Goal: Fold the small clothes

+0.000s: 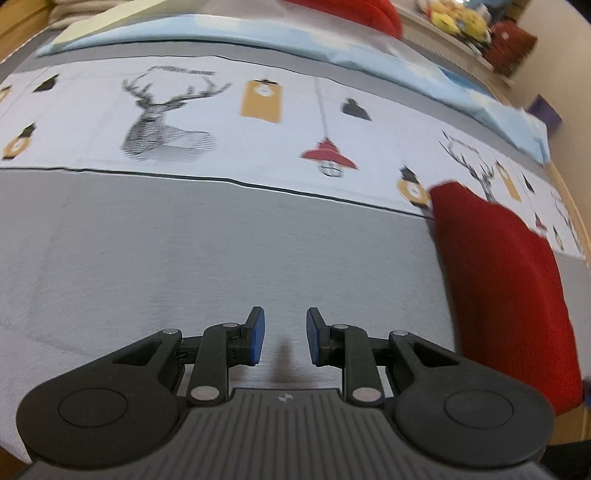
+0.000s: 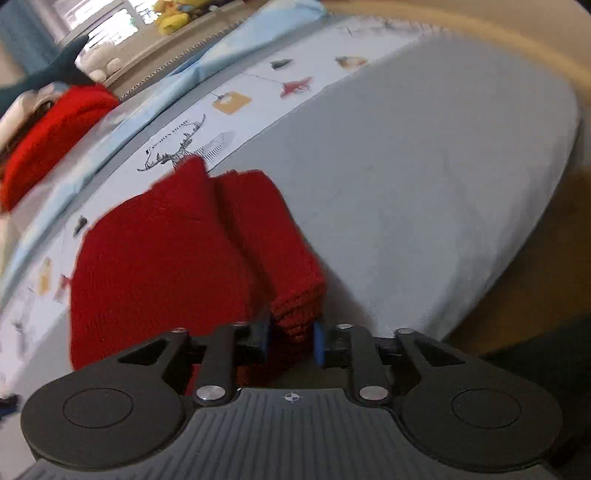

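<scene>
A red knitted garment (image 2: 177, 254) lies on the grey bed sheet (image 2: 424, 177), partly folded, with a thick folded strip along its right side. My right gripper (image 2: 291, 339) is shut on the near end of that strip, which fills the gap between the blue pads. In the left wrist view the same garment (image 1: 509, 295) lies at the right. My left gripper (image 1: 283, 338) is open and empty, low over the bare grey sheet (image 1: 184, 266), to the left of the garment.
A white band printed with deer and lamps (image 1: 258, 118) crosses the bed. A light blue pillow (image 1: 258, 33) lies behind it. Another red knit piece (image 2: 48, 136) sits at the far side. Plush toys (image 1: 458, 18) are on a shelf. The bed edge (image 2: 517, 258) is at the right.
</scene>
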The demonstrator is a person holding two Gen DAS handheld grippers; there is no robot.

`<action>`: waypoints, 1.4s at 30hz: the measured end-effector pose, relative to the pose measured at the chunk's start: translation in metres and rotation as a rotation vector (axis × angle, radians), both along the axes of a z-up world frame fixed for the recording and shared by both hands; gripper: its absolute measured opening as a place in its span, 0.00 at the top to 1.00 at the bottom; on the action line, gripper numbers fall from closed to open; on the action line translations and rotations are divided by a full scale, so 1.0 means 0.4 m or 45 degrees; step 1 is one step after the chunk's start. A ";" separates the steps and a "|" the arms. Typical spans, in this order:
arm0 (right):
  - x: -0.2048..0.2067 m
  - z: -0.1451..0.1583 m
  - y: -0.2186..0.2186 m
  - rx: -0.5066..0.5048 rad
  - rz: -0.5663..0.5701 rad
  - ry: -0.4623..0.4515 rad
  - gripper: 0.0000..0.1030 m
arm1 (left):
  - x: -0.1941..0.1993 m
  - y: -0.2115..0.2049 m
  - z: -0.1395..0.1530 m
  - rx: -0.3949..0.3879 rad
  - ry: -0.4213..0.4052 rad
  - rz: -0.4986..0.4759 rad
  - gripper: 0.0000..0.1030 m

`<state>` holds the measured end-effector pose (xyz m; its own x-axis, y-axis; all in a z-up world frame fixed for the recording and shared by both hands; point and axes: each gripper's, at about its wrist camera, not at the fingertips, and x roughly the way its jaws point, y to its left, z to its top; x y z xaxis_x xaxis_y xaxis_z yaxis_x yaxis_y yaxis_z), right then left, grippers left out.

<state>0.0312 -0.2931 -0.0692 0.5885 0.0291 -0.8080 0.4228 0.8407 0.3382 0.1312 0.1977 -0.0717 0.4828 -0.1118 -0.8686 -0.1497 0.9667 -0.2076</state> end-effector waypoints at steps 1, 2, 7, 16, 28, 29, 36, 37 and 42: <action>-0.003 0.018 -0.016 -0.010 0.020 -0.028 0.62 | 0.006 -0.012 -0.004 0.009 0.003 -0.012 0.75; -0.003 0.046 -0.026 -0.059 0.040 -0.064 0.62 | 0.009 -0.019 -0.006 0.017 0.006 -0.018 0.75; 0.067 0.152 -0.072 -0.017 0.243 -0.228 0.59 | 0.014 -0.044 -0.014 0.043 0.019 -0.040 0.75; 0.367 0.083 -0.038 0.145 0.571 -0.145 0.44 | -0.001 -0.077 -0.010 0.059 -0.002 -0.064 0.75; 0.429 0.051 -0.004 0.209 0.486 -0.230 0.87 | 0.018 -0.185 0.039 -0.146 -0.183 -0.253 0.75; 0.408 0.095 0.007 0.161 0.524 -0.372 0.87 | 0.017 -0.205 0.048 -0.178 -0.203 -0.285 0.75; 0.424 0.055 0.004 -0.052 0.432 -0.179 0.80 | -0.013 -0.408 0.095 -0.276 -0.305 -0.603 0.72; 0.415 0.064 -0.007 -0.066 0.409 -0.207 0.80 | -0.019 -0.434 0.092 -0.264 -0.299 -0.637 0.72; 0.356 0.105 -0.045 0.013 0.504 -0.319 0.58 | -0.033 -0.515 0.079 -0.219 -0.277 -0.756 0.72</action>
